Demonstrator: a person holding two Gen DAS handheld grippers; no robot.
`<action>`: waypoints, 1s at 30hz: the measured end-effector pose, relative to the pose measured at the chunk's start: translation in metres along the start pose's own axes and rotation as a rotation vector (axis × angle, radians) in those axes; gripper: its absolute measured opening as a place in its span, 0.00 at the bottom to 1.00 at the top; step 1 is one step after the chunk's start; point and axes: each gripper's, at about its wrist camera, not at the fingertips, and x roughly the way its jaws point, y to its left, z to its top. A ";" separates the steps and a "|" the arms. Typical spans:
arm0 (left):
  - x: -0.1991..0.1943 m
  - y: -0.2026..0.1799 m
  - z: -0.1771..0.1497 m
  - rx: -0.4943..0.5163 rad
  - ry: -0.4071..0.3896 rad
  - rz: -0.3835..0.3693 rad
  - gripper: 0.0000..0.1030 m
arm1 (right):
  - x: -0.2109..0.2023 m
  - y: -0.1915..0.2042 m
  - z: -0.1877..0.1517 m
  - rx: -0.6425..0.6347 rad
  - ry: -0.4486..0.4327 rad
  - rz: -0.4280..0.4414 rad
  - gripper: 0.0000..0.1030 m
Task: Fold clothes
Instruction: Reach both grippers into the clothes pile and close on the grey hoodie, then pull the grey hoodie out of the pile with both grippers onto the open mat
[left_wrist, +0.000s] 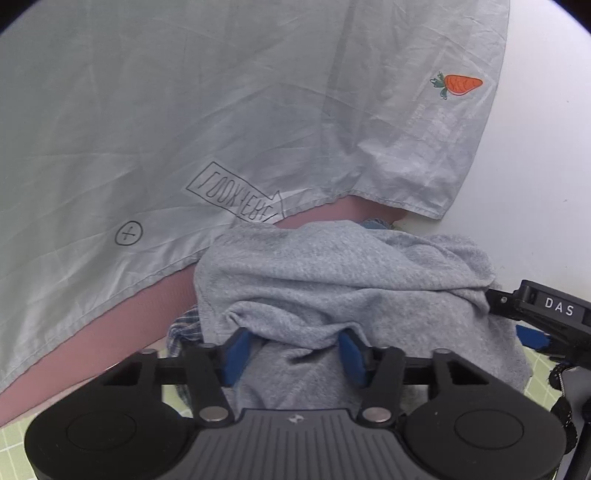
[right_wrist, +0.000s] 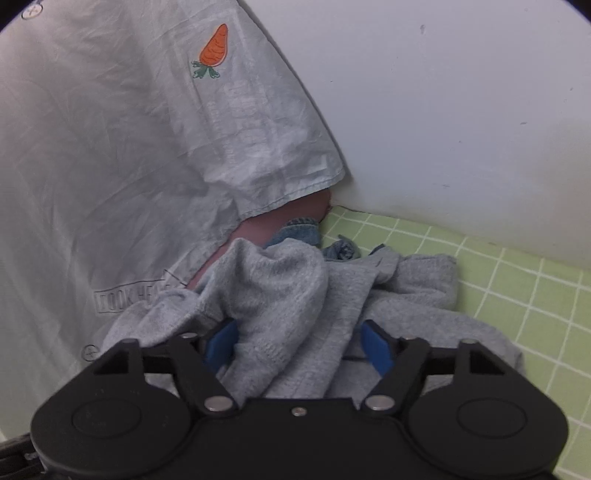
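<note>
Green checked sheet (right_wrist: 517, 295) against white wall; crumpled grey sweater (left_wrist: 332, 266) lies dead ahead of both tongs. Left gripper (left_wrist: 295, 350) and right gripper (right_wrist: 295, 343) both spread apart, fabric bunched between the pads, not clamped. Left looks nearer.

Domestic setting, most likely a bedroom or laundry corner of a home. Evidence: a green sheet with a white grid (right_wrist: 509, 295) covers the surface, meeting a plain white wall (right_wrist: 461, 110). A pale cloth printed with a carrot (right_wrist: 147, 147) hangs over pink bedding (left_wrist: 110, 325). Loose garments lie heaped: grey knitwear (right_wrist: 280, 295), denim (right_wrist: 299, 229), plaid fabric (left_wrist: 184, 325).
</note>
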 end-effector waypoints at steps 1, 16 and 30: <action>0.000 -0.002 -0.002 -0.004 0.001 -0.010 0.18 | -0.001 0.001 -0.001 -0.004 0.003 0.025 0.49; -0.112 -0.016 -0.029 0.003 -0.149 0.048 0.04 | -0.124 0.051 -0.023 -0.189 -0.173 0.097 0.15; -0.267 -0.033 -0.174 -0.167 -0.115 0.074 0.04 | -0.280 0.043 -0.114 -0.258 -0.109 0.204 0.15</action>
